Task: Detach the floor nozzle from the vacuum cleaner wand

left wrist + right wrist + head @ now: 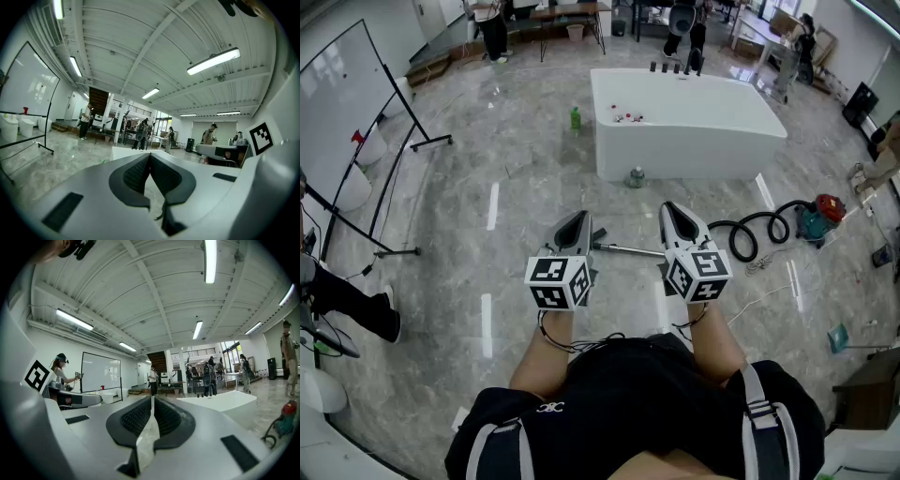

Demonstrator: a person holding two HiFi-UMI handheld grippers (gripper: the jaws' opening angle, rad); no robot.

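**Marble floor, vacuum parts ahead**

In front of you the grey marble floor (450, 234) carries a white bathtub (684, 127), a green bottle (576, 118) beside it, the vacuum cleaner wand (628, 249), a looped black hose (739, 223) and a teal canister (817, 221).

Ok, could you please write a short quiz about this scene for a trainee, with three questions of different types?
1. True or false: the left hand-held gripper and the right hand-held gripper are both shut and hold nothing.
2. Choose one. In the head view, the vacuum cleaner stands: A) on the floor at the right; B) between the two grippers; C) at the far left edge.
3. Fill the gap: in the head view, the metal wand shows between the two grippers, lying on the ____.

Key: 1 true; 2 A; 3 floor.
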